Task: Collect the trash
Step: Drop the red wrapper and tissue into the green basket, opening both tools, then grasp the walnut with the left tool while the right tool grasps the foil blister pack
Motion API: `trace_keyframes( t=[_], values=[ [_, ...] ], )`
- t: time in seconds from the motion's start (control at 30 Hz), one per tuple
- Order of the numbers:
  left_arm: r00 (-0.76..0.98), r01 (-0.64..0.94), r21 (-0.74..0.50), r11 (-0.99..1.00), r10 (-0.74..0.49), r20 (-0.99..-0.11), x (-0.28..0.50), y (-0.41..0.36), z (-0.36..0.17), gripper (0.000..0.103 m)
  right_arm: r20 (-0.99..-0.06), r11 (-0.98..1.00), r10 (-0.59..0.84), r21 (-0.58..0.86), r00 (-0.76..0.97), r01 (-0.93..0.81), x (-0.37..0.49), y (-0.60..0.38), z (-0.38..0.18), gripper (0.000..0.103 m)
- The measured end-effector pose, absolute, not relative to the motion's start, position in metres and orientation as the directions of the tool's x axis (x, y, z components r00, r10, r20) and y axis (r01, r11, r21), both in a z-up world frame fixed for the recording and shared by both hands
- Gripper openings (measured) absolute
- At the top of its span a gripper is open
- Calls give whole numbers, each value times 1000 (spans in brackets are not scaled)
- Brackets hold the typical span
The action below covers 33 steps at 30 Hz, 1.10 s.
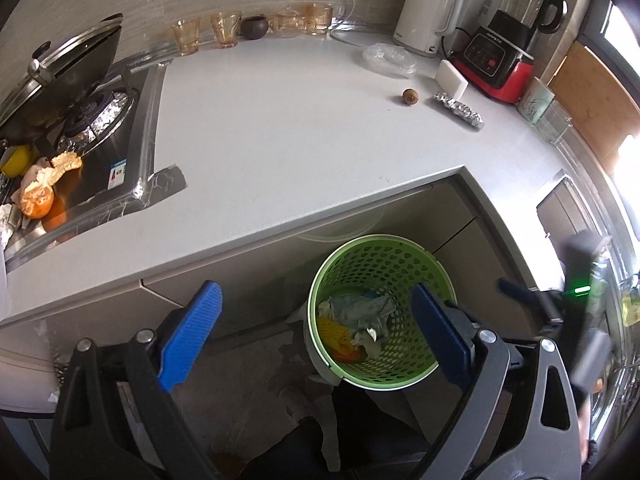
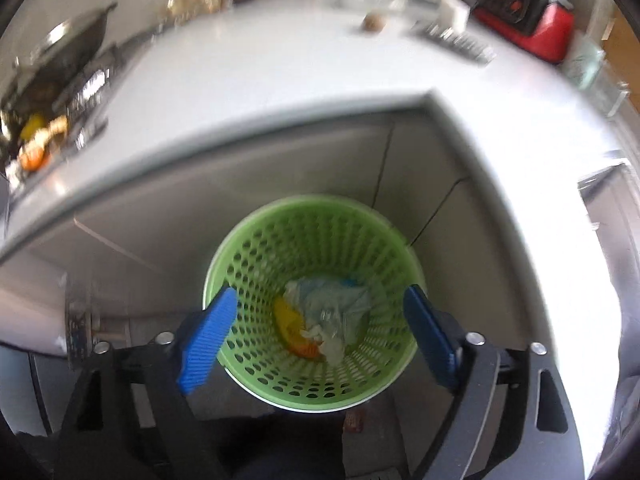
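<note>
A green perforated waste basket (image 1: pixel 404 258) (image 2: pixel 280 236) stands on the floor below the white counter (image 1: pixel 300 140). Crumpled paper (image 1: pixel 360 312) (image 2: pixel 332 308) and orange and yellow scraps lie in its bottom. My right gripper (image 2: pixel 316 332) hangs straight over the basket, open, with nothing between its blue pads. My left gripper (image 1: pixel 316 328) is open and empty too, above the basket's left side. On the counter lie a small brown nut-like piece (image 1: pixel 409 96), a crumpled foil strip (image 1: pixel 460 110) and a clear plastic bag (image 1: pixel 388 58). Orange peel (image 1: pixel 44 188) sits on the stove at far left.
A wok with lid (image 1: pixel 60 76) sits on the gas stove. Amber glasses (image 1: pixel 226 30), a white kettle (image 1: pixel 426 16), a red blender (image 1: pixel 504 36), a white sponge block (image 1: pixel 452 76) and a cup (image 1: pixel 534 100) line the back of the counter. Grey cabinet fronts stand behind the basket.
</note>
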<state>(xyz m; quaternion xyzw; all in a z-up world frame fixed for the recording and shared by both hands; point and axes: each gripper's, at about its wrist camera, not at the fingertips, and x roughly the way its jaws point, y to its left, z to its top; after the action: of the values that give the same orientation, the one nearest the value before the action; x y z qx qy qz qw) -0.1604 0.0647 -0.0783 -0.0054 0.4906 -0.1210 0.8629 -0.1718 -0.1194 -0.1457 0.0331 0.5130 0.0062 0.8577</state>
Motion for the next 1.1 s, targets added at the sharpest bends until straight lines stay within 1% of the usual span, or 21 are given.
trace_keyframes(
  t=[0.03,0.07,0.17,0.37,0.67,1.0,1.1],
  values=[
    [491,208,-129,970,-217,-844,-161,65,-77,91,-867,997,41,68,496,36,-177,-124,-134,98],
    [493,212,-131,968,-222,-842,-160,64,-76,91,-852,996,34,71,523,51,-182,-128,-120,100],
    [496,225,-140,964,-237,-836,-160,64,-71,93,-823,994,10,68,568,81,-194,-135,-91,101],
    [505,260,-148,954,-265,-822,-159,59,-63,94,-790,988,-21,77,613,132,-202,-147,-65,101],
    [507,280,-150,948,-278,-816,-147,42,-56,95,-787,984,-35,79,616,158,-198,-162,-60,101],
    [519,242,-151,959,-259,-814,-103,4,-52,95,-778,988,-4,92,629,121,-143,-208,-58,101],
    [516,223,-168,960,-263,-816,-85,-12,-52,95,-780,988,12,107,625,115,-120,-228,-61,101]
  ],
)
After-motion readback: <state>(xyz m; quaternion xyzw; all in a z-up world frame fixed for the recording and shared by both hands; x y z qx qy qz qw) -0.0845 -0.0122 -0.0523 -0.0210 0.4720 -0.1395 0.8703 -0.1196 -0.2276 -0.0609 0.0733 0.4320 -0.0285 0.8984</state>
